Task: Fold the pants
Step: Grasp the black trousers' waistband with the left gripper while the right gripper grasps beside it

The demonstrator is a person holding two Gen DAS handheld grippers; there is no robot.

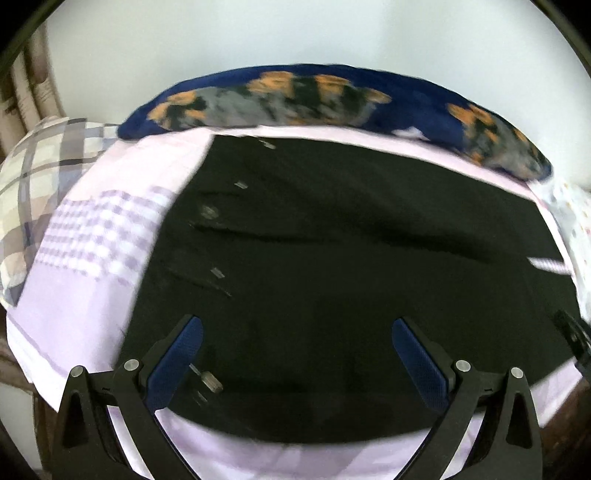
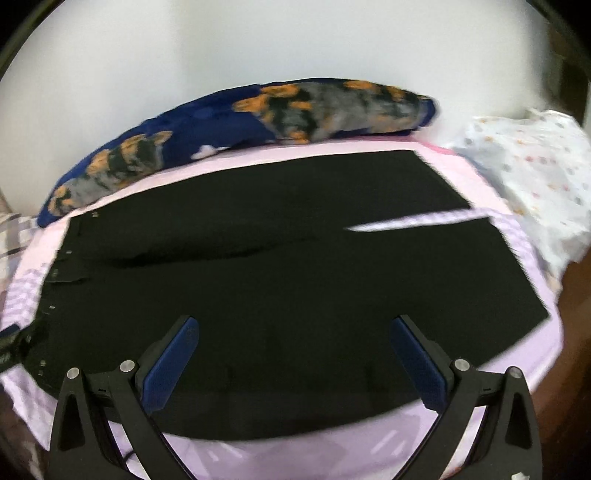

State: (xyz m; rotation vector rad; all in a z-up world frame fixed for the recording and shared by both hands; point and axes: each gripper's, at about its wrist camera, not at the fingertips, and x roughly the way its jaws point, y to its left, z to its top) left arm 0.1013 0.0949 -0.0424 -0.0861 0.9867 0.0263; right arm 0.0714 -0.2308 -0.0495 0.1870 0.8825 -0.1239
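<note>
Pants (image 1: 332, 258), one pair, black, lie spread flat on a pale lilac sheet (image 1: 85, 314) that covers the bed; the waistband end is at the left in both views and the two leg ends at the right, with a thin wedge of sheet showing between the legs in the right wrist view; near the waistband one round button (image 1: 208, 212) and a few small pale tabs can be counted, though blur keeps their exact number uncertain. Two grippers are in play; the left gripper (image 1: 297, 354) hovers over the near edge of the pants with its two blue-padded fingers spread wide and nothing between them; the right gripper (image 2: 295, 354) stands likewise, fingers wide apart and empty, above the near leg. Beyond the pants lies one dark blue blanket (image 1: 332, 99) with orange and grey patches, along the far side against a white wall (image 1: 295, 33); one checked pillow (image 1: 33, 177) sits at the left and one white dotted cloth (image 2: 528, 166) at the right. Both views are smeared by motion; whether either gripper touches the fabric cannot be told; the bed's corners are cut off by the fisheye rim.
</note>
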